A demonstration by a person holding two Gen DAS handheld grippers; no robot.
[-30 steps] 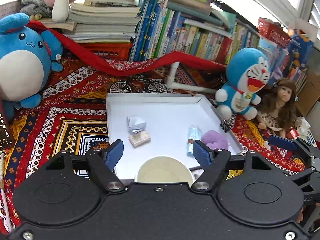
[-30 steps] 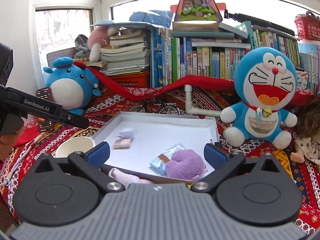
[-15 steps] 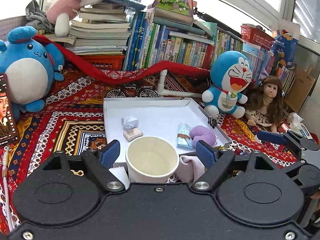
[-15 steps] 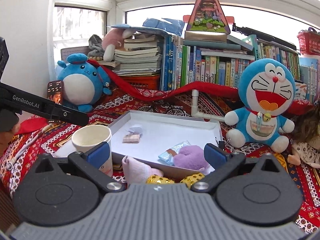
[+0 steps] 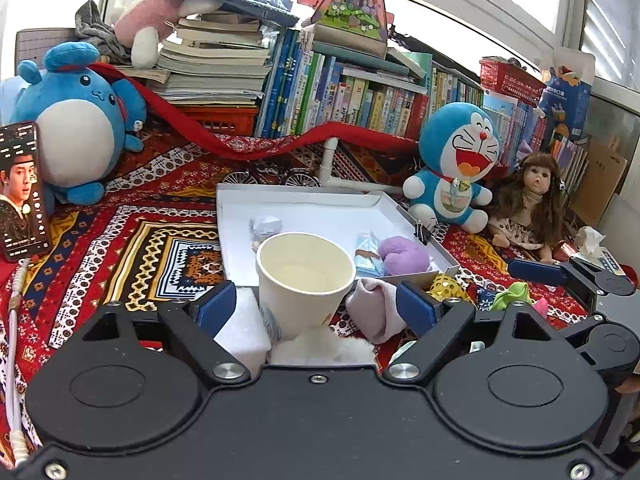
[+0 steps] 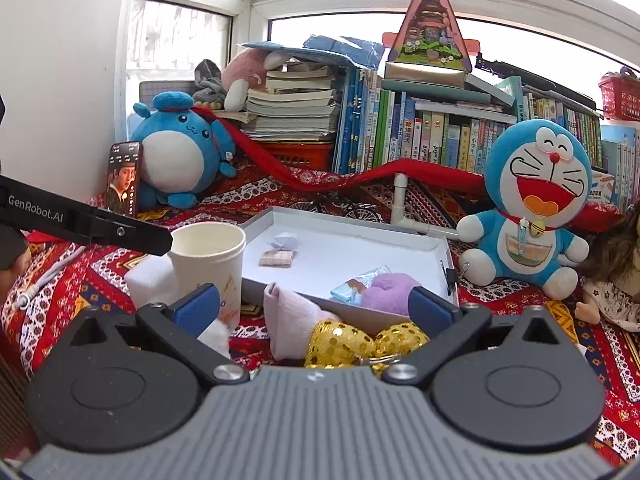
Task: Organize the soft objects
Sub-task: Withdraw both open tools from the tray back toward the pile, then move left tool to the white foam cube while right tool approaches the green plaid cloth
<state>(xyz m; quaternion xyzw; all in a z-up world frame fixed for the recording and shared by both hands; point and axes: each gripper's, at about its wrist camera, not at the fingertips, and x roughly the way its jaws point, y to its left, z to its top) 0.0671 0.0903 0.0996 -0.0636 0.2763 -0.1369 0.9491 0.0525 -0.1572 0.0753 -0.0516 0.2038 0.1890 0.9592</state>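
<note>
The left tongs (image 5: 312, 306) stand wide with the jaws opening; a paper cup (image 5: 305, 280) stands upright between the blue pads, and neither pad presses on it. The cup sits on the patterned cloth (image 5: 132, 248) just outside the near edge of the white tray (image 5: 240, 208). A white foam block (image 5: 244, 326) lies beside the cup's left side, and white fluff (image 5: 324, 346) lies at its foot.

A pale pink sock (image 6: 294, 314) lies bunched against the tray's near edge, just right of the cup. A gold sequinned item (image 6: 344, 342) lies touching the sock, close under the right tongs (image 6: 314, 306). The right tongs are spread wide and grip nothing; sock and gold item lie between and below the pads, untouched.

Inside the tray, a purple plush piece (image 6: 386, 288) rests in the near right corner, touching a light blue packet (image 6: 354, 286). A folded paper shape (image 6: 284, 240) and a small tan packet (image 6: 276, 258) lie toward the far left part. A green item and a pink item lie on the cloth at the right, partly hidden.
</note>
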